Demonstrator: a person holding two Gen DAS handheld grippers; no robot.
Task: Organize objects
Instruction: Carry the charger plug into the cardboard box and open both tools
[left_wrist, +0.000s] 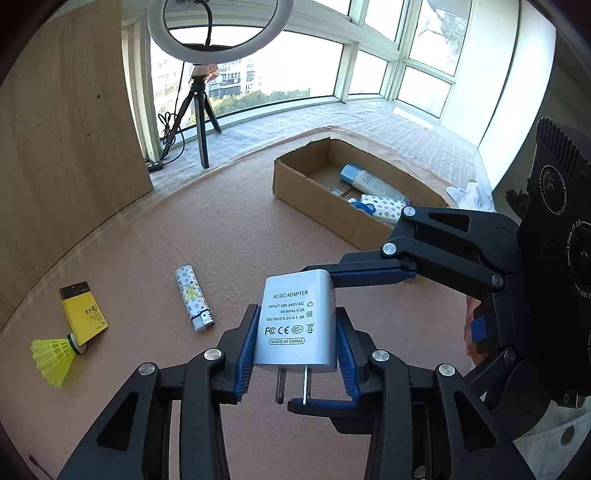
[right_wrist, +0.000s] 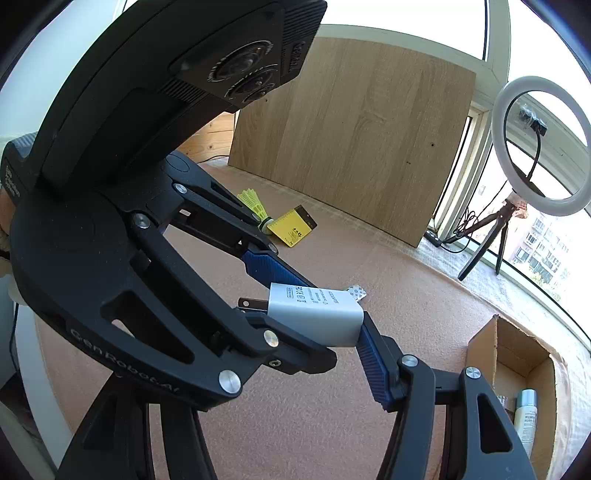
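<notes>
A white AC/DC adapter (left_wrist: 299, 317) hangs above the pinkish table mat, prongs toward the left wrist camera. My left gripper (left_wrist: 297, 352) is shut on it, with the blue pads (left_wrist: 248, 350) pressed on its two long sides. My right gripper (left_wrist: 318, 340) reaches in from the right and is shut on it lengthwise: one finger lies against the far end, the other under the prong tips. In the right wrist view the adapter (right_wrist: 317, 314) sits between the left gripper's fingers, and one right pad (right_wrist: 371, 363) touches its end. The other right finger is hidden.
A patterned lighter (left_wrist: 194, 299), a yellow card (left_wrist: 84, 314) and a yellow shuttlecock (left_wrist: 55, 354) lie on the mat at the left. An open cardboard box (left_wrist: 314, 192) at the right holds a bottle (left_wrist: 369, 182). A ring light (left_wrist: 218, 29) and a wooden panel (left_wrist: 66, 147) stand behind.
</notes>
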